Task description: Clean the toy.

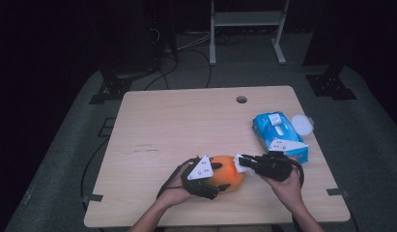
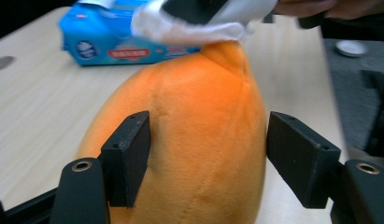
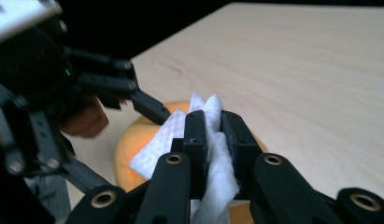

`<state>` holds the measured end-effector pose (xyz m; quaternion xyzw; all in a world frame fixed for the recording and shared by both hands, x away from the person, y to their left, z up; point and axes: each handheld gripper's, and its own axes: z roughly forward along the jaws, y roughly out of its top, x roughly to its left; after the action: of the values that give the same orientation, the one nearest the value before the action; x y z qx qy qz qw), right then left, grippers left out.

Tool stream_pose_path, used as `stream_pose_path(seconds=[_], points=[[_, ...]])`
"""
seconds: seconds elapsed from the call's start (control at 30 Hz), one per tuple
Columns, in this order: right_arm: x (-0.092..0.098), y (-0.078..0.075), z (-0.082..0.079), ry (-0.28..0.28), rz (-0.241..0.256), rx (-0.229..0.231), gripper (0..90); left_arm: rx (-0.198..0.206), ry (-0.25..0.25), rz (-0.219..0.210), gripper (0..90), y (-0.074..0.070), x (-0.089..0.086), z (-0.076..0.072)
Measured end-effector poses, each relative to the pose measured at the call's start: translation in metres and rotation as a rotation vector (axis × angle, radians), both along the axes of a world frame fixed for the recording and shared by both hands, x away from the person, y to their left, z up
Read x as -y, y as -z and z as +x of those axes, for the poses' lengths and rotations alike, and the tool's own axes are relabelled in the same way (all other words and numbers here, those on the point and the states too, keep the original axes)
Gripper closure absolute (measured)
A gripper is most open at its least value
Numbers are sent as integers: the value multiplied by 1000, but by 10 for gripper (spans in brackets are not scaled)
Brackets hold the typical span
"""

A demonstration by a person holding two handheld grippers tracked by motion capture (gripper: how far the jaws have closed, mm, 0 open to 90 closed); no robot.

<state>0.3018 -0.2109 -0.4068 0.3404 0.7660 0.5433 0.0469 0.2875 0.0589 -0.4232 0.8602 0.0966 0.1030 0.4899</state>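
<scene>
left claw (image 2: pixel 208 158) spread around orange plush fruit (image 2: pixel 189 140), right claw (image 3: pixel 212 135) pinching white wipe (image 3: pixel 213 163) against it

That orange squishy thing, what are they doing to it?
A person is wiping an orange plush toy on the table. The left gripper has its fingers on either side of the toy, steadying it. The right gripper pinches a white wipe against the toy's top. A blue wipes pack lies nearby.
</scene>
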Motion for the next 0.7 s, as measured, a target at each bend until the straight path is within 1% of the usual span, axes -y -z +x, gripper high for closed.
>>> stream_pose_path(seconds=[0.03, 0.07, 0.1, 0.17, 0.23, 0.27, 0.3, 0.37, 0.4, 0.47, 0.5, 0.63, 0.7], points=[[-1, 2, -1, -10, -13, -5, 801, -14, 21, 1, 317, -1, -1, 0], [-1, 2, -1, -10, -13, -5, 801, -14, 21, 1, 319, -1, -1, 0], [-5, 5, -3, -44, -53, -20, 800, -63, 57, 6, 318, -2, -4, 1], [-5, 7, -6, -65, -59, -29, 800, -90, 73, -4, 325, -3, -5, 2], [-3, 6, -8, -81, -75, -29, 798, -123, 91, -18, 330, -4, -5, 3], [-3, 6, -8, -81, -75, -29, 798, -123, 91, -18, 332, -4, -5, 3], [4, 6, -11, -83, -109, -22, 796, -123, 103, -9, 332, -4, -5, 2], [12, 8, -13, -70, -143, -19, 794, -127, 102, -8, 332, -4, -5, 1], [19, 10, -13, -62, -155, -25, 790, -135, 103, -10, 332, -5, -6, 2], [33, 15, -14, -32, -178, -40, 790, -141, 105, -14, 332, -5, -6, 2], [42, 19, -14, -8, -192, -47, 788, -149, 104, -18, 332, -5, -7, 3], [68, 28, -17, 39, -189, -77, 788, -156, 107, -18, 332, -5, -5, 3], [75, 32, -18, 55, -181, -87, 789, -157, 115, -18, 332, -5, -4, 3]])
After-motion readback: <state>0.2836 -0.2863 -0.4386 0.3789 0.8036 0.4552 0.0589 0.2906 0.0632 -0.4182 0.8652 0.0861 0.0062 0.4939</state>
